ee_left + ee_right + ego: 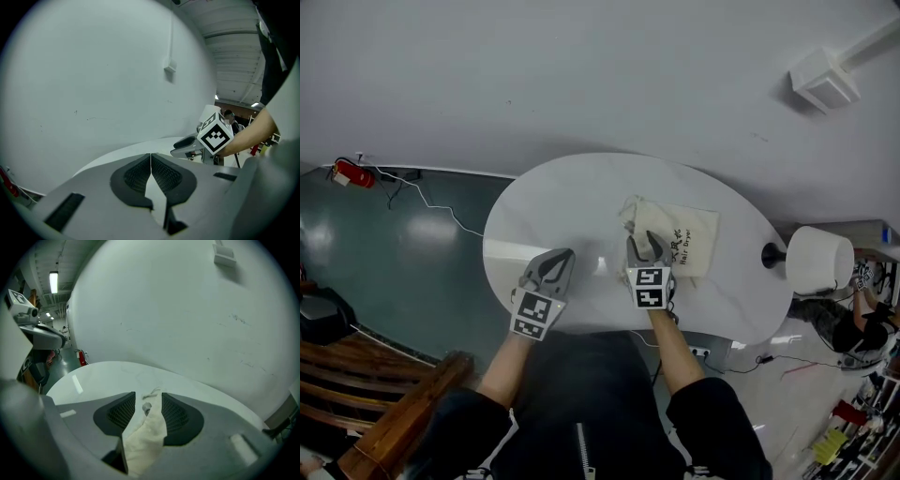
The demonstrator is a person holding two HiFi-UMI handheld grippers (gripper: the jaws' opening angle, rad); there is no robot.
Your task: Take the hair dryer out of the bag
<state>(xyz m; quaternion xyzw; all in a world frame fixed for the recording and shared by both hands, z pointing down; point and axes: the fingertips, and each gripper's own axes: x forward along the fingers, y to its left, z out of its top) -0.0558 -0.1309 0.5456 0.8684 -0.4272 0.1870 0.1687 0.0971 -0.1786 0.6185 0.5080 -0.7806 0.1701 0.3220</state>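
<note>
1. A white oval worktop (pixel 572 202) stands by a pale wall.
2. A cream cloth bag with dark print on it (pixel 686 239) lies flat on the worktop, a bit right of the middle.
3. The hair dryer itself cannot be seen. It is probably inside the bag, but the cloth hides it.
4. The right gripper (pixel 649 244) is down at the bag's near edge. Its fingers (pixel 180 416) are apart, and a fold of the bag's cloth (pixel 145 437) sits in the gap between them. The cloth does not look squeezed.
5. A small grey bead (pixel 146 406) shows at the top of that fold, near the bag's cord.
6. The left gripper (pixel 563 255) is over the bare worktop, left of the bag and not touching it. Its fingers (pixel 136 176) are closed tight together with nothing between them.
7. A white lamp with a round shade (pixel 820 260) stands at the right end of the worktop.
</note>
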